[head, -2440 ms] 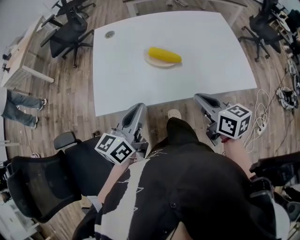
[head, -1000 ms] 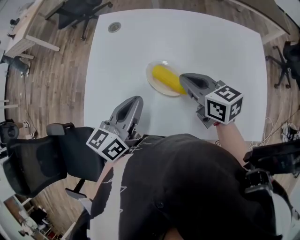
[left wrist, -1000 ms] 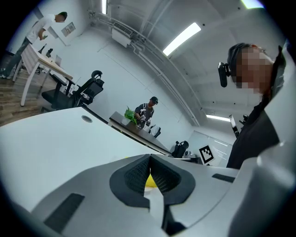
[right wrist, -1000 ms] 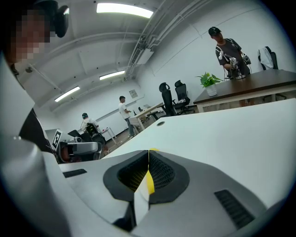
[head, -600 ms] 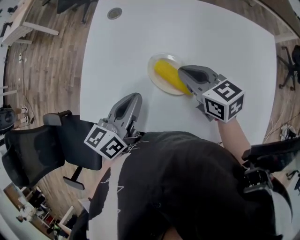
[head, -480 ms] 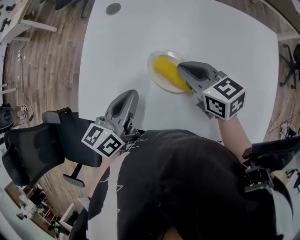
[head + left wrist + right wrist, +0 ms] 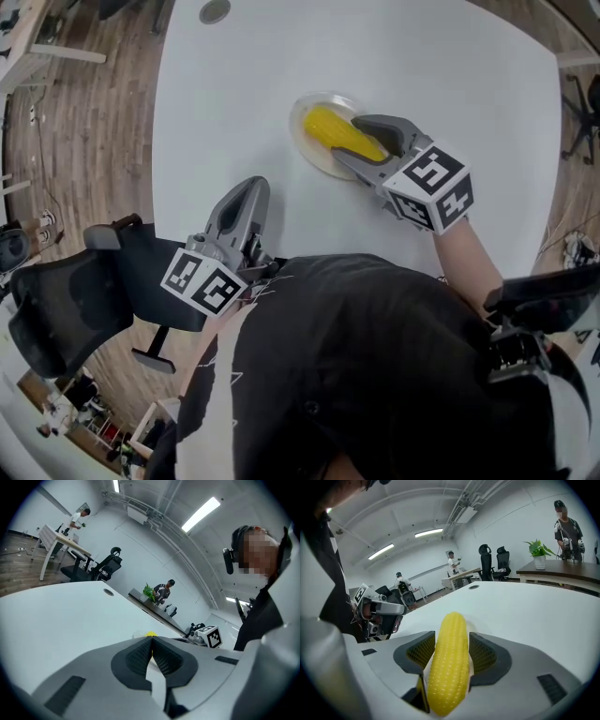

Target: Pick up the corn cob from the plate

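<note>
The right gripper [image 7: 349, 139], upper middle of frame, has fingers [image 7: 483, 654] opening astride the corn cob [image 7: 322, 126] on its plate [image 7: 296, 142]. A skewed squeeze could roll it off. The left gripper [image 7: 249, 185] is pinched together, empty.

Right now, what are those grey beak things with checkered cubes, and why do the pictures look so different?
A person holds two hand tools, each ending in a claw. One camera sits on the person's head, looking down; one rides on each tool, looking along its claw. On the white table lies a plate with a yellow corn cob. The right claw is opening around the cob, not squeezing it. The left claw is shut and empty.
</note>
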### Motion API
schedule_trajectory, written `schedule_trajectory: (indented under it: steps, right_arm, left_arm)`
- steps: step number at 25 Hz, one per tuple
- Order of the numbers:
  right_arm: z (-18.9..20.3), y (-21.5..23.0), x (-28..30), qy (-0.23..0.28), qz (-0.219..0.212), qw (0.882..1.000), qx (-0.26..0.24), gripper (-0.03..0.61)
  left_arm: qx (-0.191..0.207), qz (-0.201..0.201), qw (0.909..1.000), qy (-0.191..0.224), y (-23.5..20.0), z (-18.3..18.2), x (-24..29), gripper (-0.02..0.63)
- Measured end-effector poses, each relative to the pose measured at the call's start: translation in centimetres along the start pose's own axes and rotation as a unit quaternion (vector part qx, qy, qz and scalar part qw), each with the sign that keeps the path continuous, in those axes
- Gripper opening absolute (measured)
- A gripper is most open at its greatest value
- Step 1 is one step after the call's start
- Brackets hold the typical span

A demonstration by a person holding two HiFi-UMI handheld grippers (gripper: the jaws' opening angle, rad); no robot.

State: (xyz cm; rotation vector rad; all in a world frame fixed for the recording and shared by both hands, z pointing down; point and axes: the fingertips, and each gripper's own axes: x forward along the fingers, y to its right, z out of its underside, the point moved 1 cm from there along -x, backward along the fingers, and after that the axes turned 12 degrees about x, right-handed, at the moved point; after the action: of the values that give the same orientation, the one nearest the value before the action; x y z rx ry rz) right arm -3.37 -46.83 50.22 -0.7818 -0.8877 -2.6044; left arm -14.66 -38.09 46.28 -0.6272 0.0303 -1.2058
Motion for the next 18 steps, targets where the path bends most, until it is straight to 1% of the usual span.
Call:
schedule_trajectory:
  steps: [5, 10, 15, 18]
  right_arm:
    - [0.54, -0.17, 0.53, -0.012, 0.029, 0.999, -0.038, 0.227]
    - [0.52, -0.47, 0.60, -0.016, 0.038, 0.998, -0.047, 0.233]
    - [1.07, -0.29, 1.16, -0.037, 0.074, 0.991, -0.102, 0.239]
    - [1.04, -0.14, 1.05, -0.038, 0.077, 0.991, -0.099, 0.249]
  left_arm:
    - [-0.001, 0.010, 0.9999, -0.005, 0.51, 0.22, 0.45, 0.014]
    - [-0.003, 0.010, 0.9999, -0.008, 0.77, 0.48, 0.43, 0.014]
    - [-0.001, 0.003, 1.0000, -0.008, 0.72, 0.40, 0.25, 0.014]
    - [0.001, 0.001, 1.0000, -0.008, 0.91, 0.40, 0.12, 0.014]
